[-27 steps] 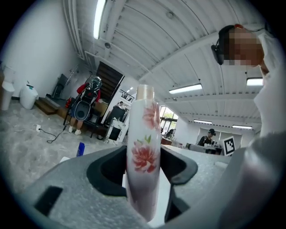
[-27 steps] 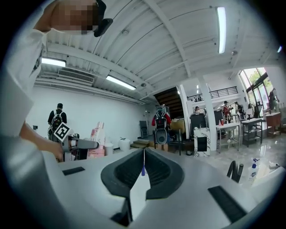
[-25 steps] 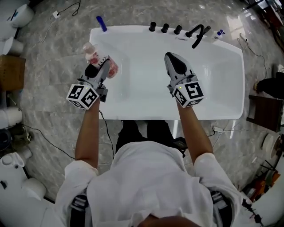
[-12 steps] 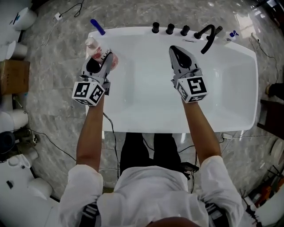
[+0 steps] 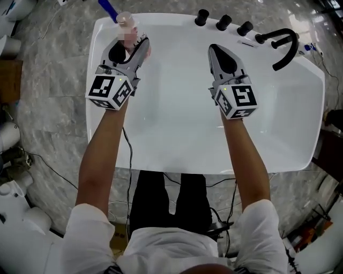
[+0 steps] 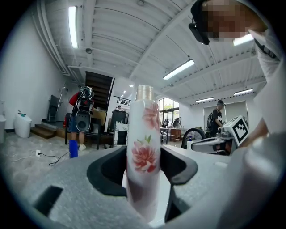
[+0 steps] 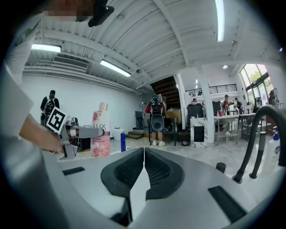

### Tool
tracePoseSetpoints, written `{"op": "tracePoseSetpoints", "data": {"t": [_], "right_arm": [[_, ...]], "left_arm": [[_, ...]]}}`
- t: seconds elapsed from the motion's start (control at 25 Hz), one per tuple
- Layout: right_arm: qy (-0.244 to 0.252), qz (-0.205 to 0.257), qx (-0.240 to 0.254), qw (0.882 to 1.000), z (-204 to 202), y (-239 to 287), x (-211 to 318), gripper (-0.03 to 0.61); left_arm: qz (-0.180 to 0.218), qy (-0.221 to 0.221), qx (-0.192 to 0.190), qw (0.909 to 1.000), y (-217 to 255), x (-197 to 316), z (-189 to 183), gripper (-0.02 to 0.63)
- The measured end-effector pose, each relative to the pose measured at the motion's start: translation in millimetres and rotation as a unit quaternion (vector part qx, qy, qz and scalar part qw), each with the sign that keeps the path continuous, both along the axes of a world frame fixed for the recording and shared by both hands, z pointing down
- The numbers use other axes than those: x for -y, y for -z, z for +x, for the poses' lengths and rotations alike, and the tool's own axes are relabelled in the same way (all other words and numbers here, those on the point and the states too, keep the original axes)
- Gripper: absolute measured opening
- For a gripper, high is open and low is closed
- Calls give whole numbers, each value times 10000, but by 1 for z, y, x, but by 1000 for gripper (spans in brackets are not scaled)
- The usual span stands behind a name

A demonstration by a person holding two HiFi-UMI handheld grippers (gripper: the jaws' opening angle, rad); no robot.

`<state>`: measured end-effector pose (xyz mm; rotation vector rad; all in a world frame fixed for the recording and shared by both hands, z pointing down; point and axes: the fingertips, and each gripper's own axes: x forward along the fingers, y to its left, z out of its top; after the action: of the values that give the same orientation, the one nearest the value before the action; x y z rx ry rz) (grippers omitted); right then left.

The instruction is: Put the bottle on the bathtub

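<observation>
A white bottle (image 5: 125, 20) printed with pink flowers stands upright between the jaws of my left gripper (image 5: 130, 42), which is shut on its lower body. In the left gripper view the bottle (image 6: 144, 134) fills the gap of that gripper (image 6: 143, 166). It hangs over the far left corner of the white bathtub (image 5: 94, 85). My right gripper (image 5: 214, 51) hovers over the middle of the tub, jaws shut and empty. In the right gripper view its pads meet at the right gripper (image 7: 144, 154), and the bottle (image 7: 100, 134) shows to the left.
Three black knobs (image 5: 223, 22) and a curved black faucet (image 5: 284, 45) line the tub's far rim. A blue object (image 5: 107, 7) lies beyond the far left corner. Cables and white fixtures lie on the marble floor (image 5: 48, 107) to the left.
Both grippers have sunk toward the tub and moved toward its far rim. The bottle has travelled with the left gripper toward the far left corner.
</observation>
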<state>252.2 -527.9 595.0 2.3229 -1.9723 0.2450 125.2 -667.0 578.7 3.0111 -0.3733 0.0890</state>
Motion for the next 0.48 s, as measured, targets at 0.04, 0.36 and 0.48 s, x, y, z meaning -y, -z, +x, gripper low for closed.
{"op": "tracePoseSetpoints", "data": {"t": [0.04, 0.36, 0.48], "right_arm": [[71, -53, 21, 10000, 0, -10, 7, 17], [463, -403, -277, 9977, 9, -63, 53, 17], [490, -383, -157, 9979, 9, -73, 62, 17]], "left_arm": [[-32, -36, -19, 10000, -8, 4, 7, 230], [186, -82, -23, 9998, -47, 41, 52, 230], [118, -57, -103, 9999, -60, 53, 60, 230]]}}
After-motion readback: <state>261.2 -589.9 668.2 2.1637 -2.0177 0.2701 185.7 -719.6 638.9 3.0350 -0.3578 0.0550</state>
